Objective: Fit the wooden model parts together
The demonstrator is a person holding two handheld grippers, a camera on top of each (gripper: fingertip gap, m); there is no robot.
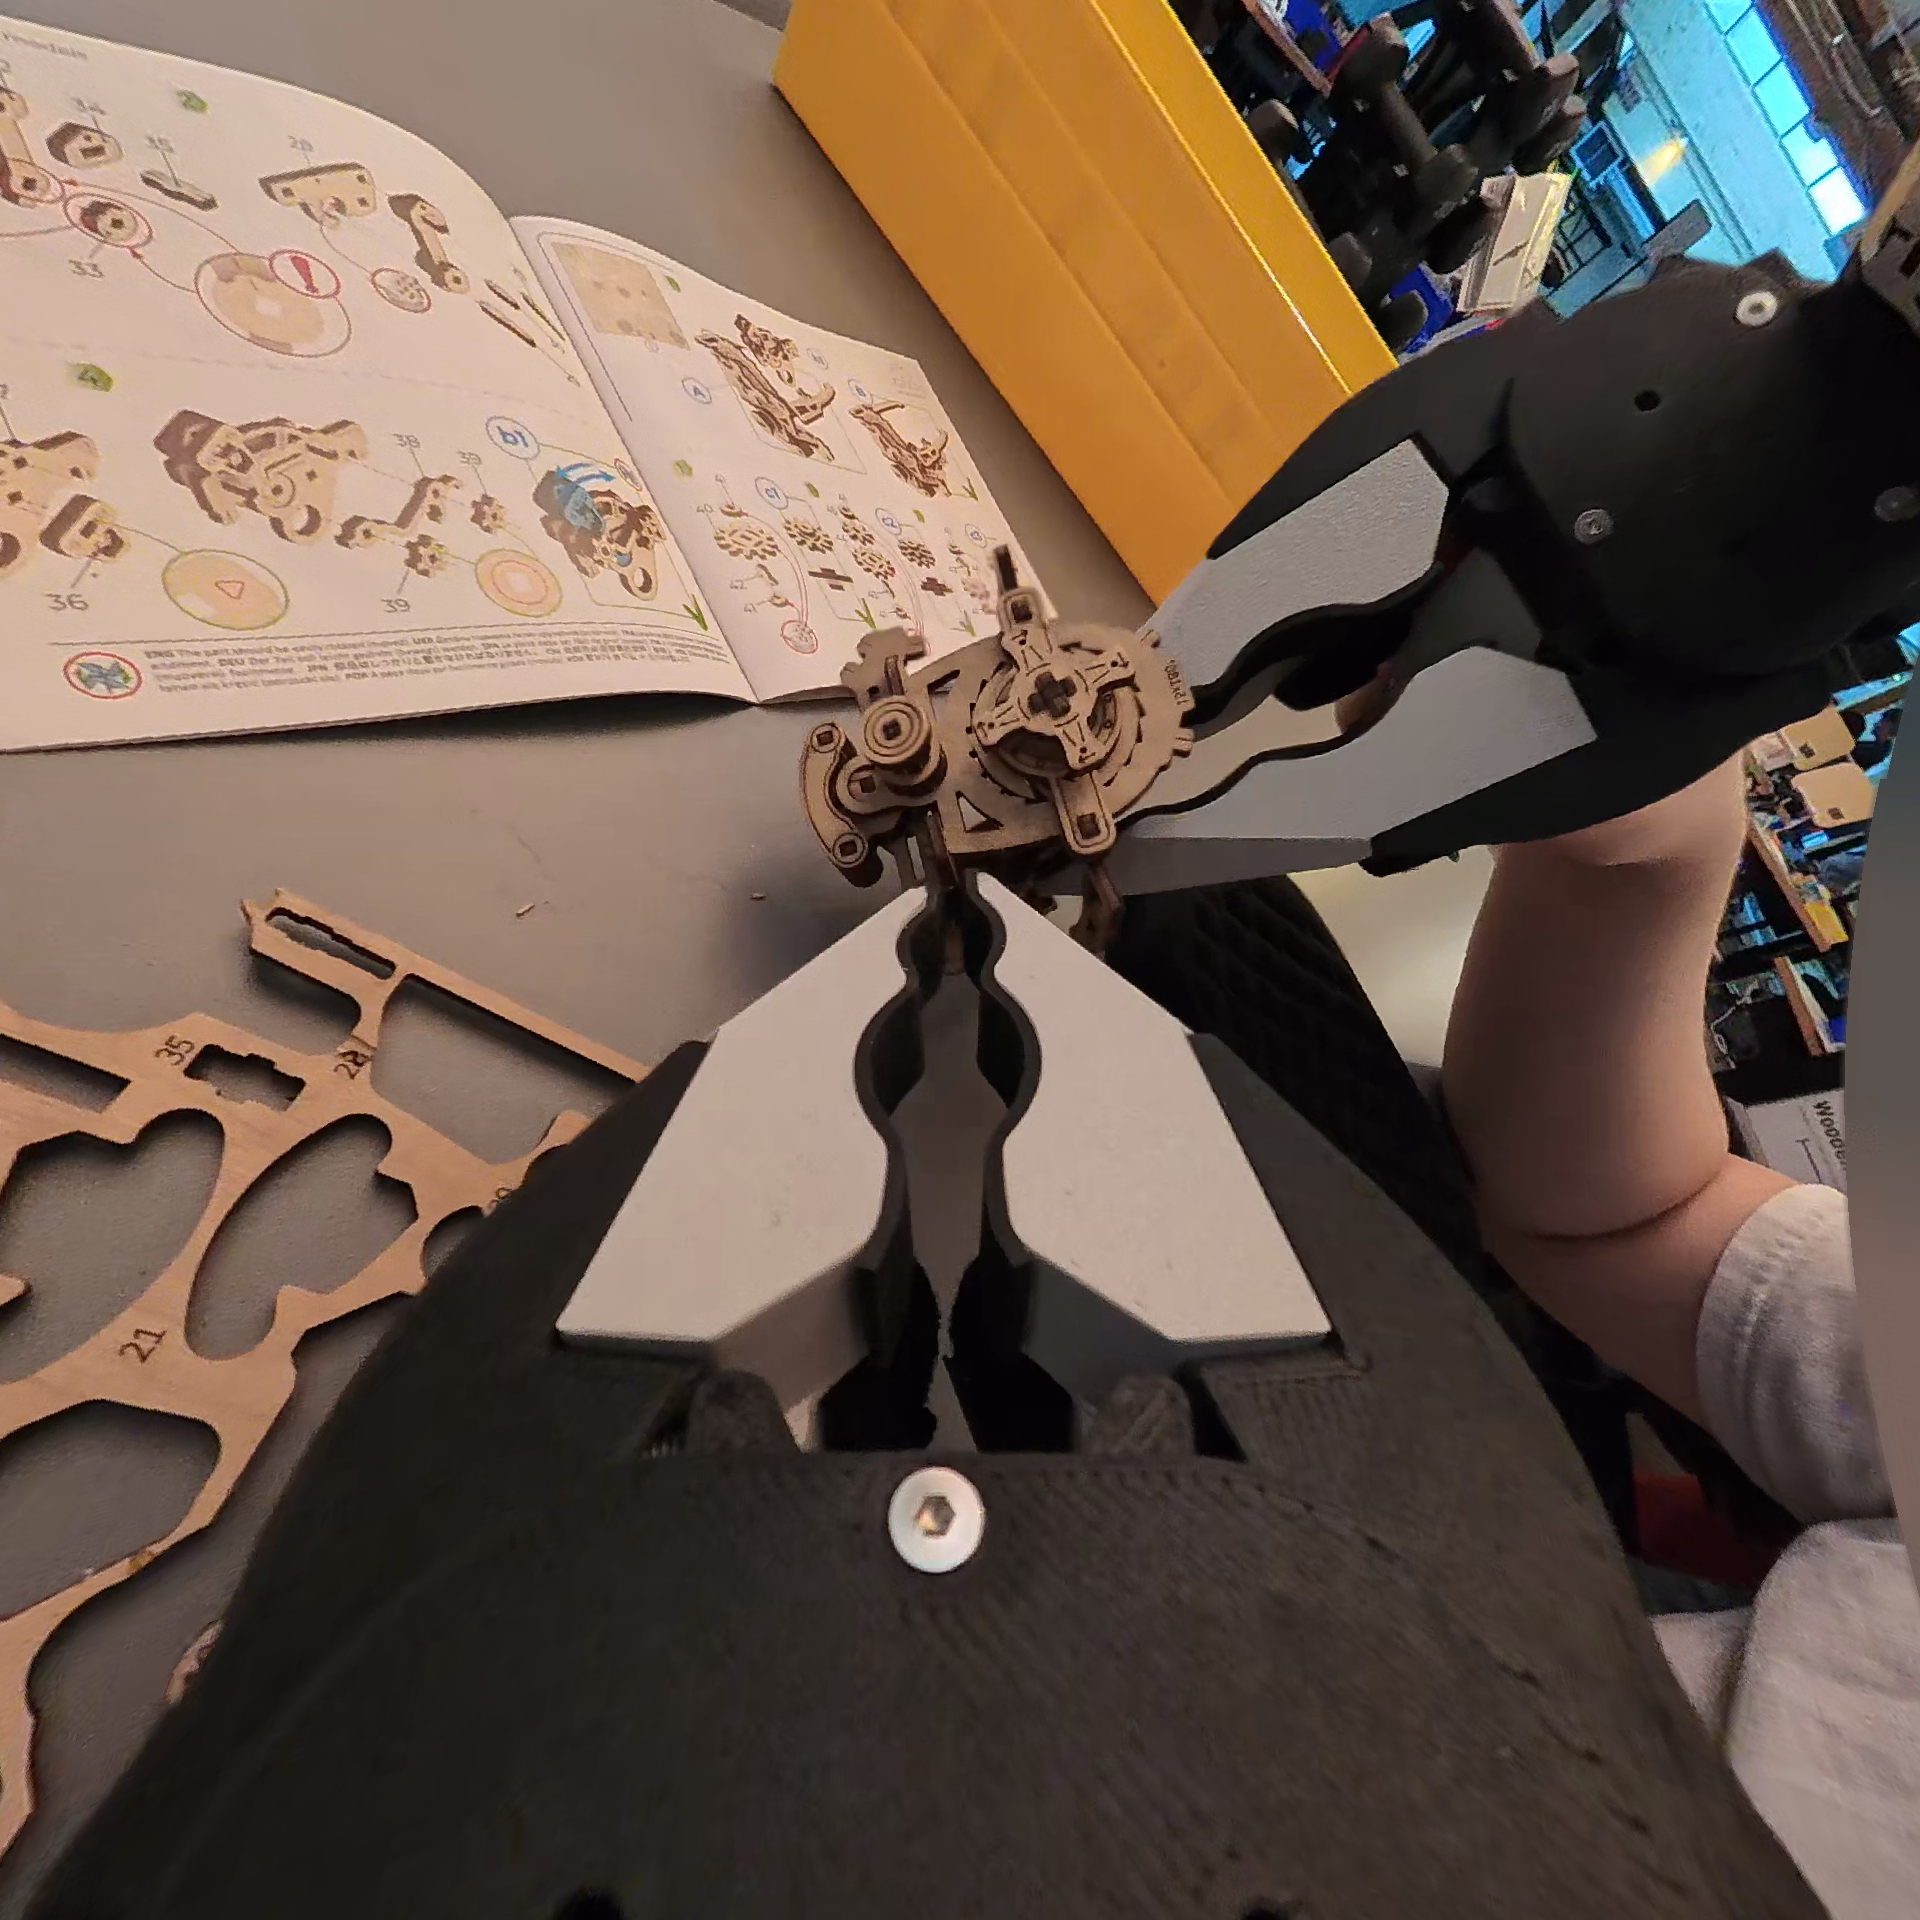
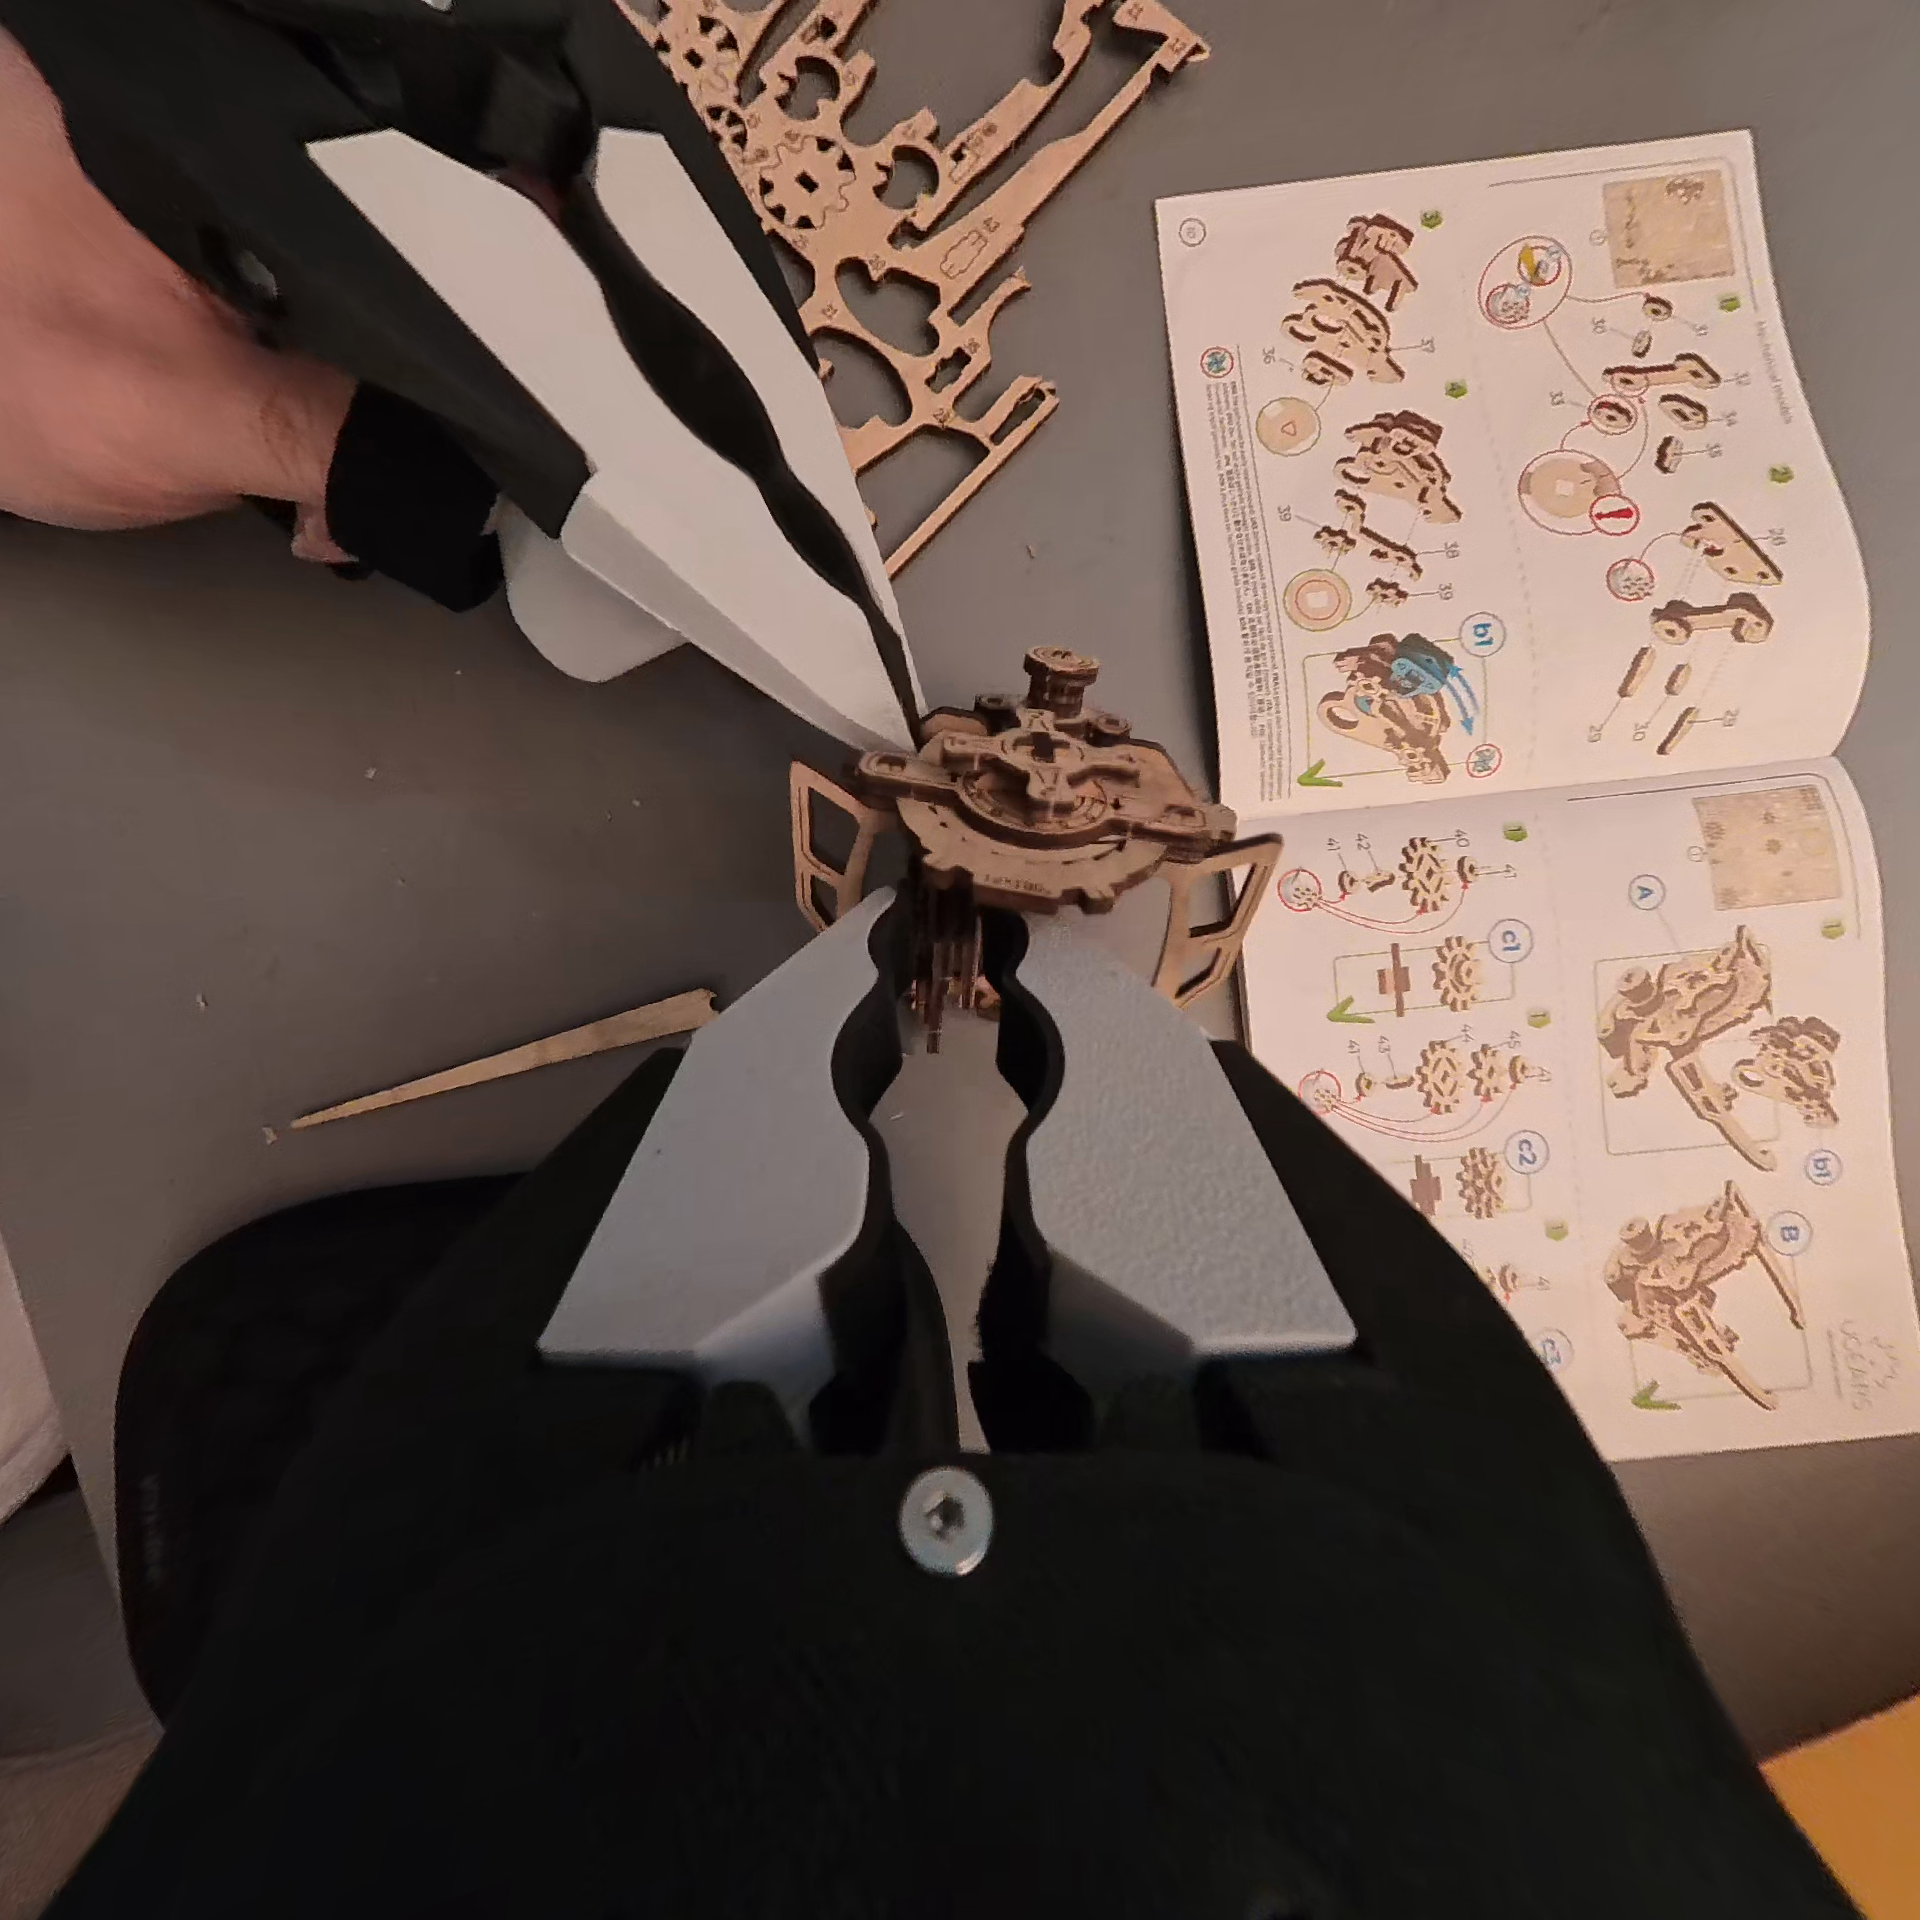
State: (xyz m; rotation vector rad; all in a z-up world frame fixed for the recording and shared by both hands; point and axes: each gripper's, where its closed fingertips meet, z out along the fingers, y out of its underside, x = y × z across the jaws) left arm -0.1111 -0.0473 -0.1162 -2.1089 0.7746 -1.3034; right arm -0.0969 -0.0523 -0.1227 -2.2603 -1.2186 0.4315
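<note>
The left gripper (image 1: pixel 951 894) fills the foreground of its own view, black body with pale grey fingers drawn almost together, their tips pinching a thin wooden tab that hangs from the underside of the wooden model (image 1: pixel 997 738). The model is a small dark-brown assembly with a round geared disc, a cross-shaped piece on its face and a little stacked knob to one side; it is held up above the grey table (image 1: pixel 520 831), not resting on it. From the right in that view the right gripper (image 1: pixel 1153 727) reaches in, its fingers closed on the rim of the disc, with a bare forearm (image 1: pixel 1579 1039) and a white sleeve behind it.

In the right wrist view the right gripper (image 2: pixel 951 914) is narrowly parted and clamps a stack of thin wooden plates beneath the model (image 2: pixel 1039 810), while the left gripper (image 2: pixel 899 727) comes in from the upper left, held by a hand (image 2: pixel 135 395), its tips meeting at the model's edge. Two light wooden frame-like legs stick out on either side of the model.

On the table lie an open instruction booklet (image 2: pixel 1538 727), just beside the model in that view, a punched-out plywood sheet (image 1: pixel 208 1195) with empty cut-outs near the left gripper, and a thin wooden sliver (image 2: pixel 499 1060) with a few crumbs of wood about it. A yellow bin (image 1: pixel 1070 239) stands beyond the booklet
</note>
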